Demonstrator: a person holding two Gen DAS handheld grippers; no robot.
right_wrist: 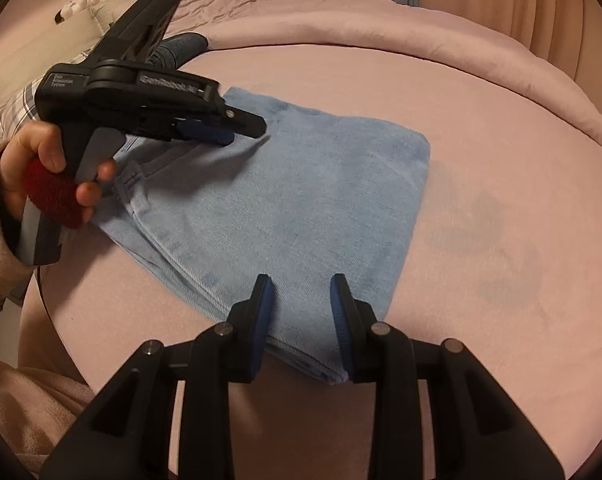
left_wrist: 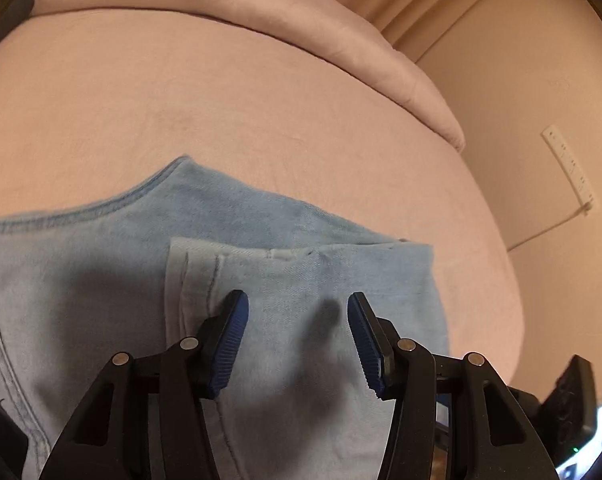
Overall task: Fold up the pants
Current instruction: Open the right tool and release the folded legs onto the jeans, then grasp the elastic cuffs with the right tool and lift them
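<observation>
Light blue denim pants (right_wrist: 285,208) lie folded into a compact rectangle on the pink bed (right_wrist: 481,128). In the left wrist view the pants (left_wrist: 301,276) fill the lower half, with a waistband seam and a pocket showing. My left gripper (left_wrist: 297,304) is open and empty, hovering just above the top layer. It also shows in the right wrist view (right_wrist: 245,132), held by a hand over the pants' far left part. My right gripper (right_wrist: 301,292) is open and empty, over the near edge of the folded pants.
A folded pink duvet (right_wrist: 381,20) runs along the far side of the bed. Pillows and a plush toy (right_wrist: 77,4) lie at the far left. A white power strip (left_wrist: 569,164) lies on the floor beyond the bed's right edge.
</observation>
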